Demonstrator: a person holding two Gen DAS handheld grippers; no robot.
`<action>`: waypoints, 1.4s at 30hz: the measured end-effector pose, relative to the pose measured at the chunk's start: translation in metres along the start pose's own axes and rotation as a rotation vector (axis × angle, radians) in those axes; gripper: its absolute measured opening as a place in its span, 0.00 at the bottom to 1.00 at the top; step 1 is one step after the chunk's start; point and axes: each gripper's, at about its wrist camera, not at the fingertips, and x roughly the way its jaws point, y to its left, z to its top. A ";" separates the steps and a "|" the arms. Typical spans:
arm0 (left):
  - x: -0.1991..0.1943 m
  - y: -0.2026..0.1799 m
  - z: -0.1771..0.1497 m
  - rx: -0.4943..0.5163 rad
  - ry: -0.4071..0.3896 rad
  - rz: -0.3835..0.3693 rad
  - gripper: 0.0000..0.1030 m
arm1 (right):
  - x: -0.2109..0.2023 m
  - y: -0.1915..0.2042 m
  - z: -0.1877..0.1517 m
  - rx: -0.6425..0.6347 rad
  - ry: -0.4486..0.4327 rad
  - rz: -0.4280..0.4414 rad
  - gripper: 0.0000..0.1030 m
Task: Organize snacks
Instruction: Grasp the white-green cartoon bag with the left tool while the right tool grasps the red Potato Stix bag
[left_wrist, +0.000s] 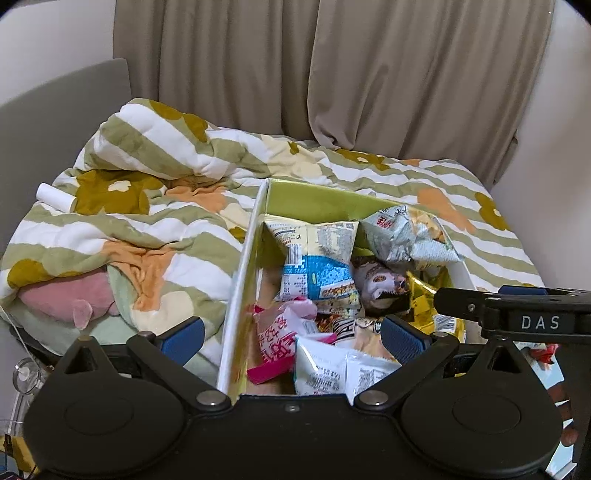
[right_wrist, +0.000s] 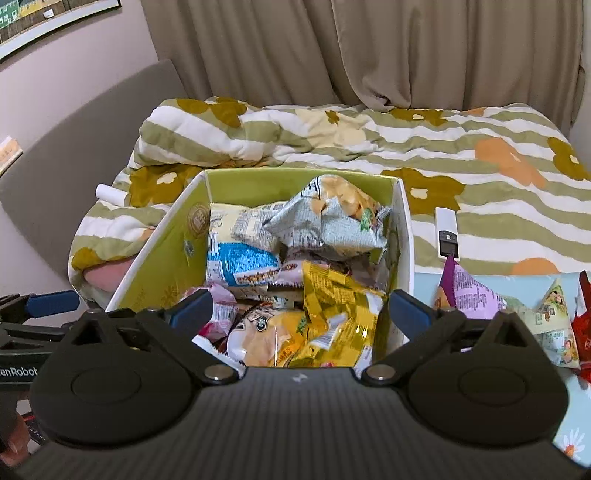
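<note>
Holding most snacks, box (right_wrist: 402, 236) nearly full; packets (right_wrist: 476, 295) at three o'clock remain; both tools (left_wrist: 291, 332) (right_wrist: 301, 310) open, empty.

red packet (right_wrist: 585, 332) cut off, box (left_wrist: 236, 291) floor hidden

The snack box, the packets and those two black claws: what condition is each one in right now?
Snack box: open-topped, nearly full.
Yellow packet: lying crumpled on top of the pile.
Grey chip bag: propped at the far end, puffed.
Purple packet: outside the box, on the right.
Left gripper: open, holding nothing.
Right gripper: open, holding nothing.
Remote control: lying flat on the quilt.
</note>
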 end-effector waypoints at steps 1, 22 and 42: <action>-0.001 0.000 -0.002 0.003 -0.001 0.001 1.00 | -0.002 0.001 -0.002 -0.001 -0.007 0.000 1.00; -0.048 -0.087 0.007 0.055 -0.138 -0.043 1.00 | -0.090 -0.079 -0.004 0.020 -0.156 -0.023 1.00; -0.004 -0.276 -0.006 0.464 -0.159 -0.217 1.00 | -0.123 -0.258 -0.023 0.132 -0.136 -0.188 1.00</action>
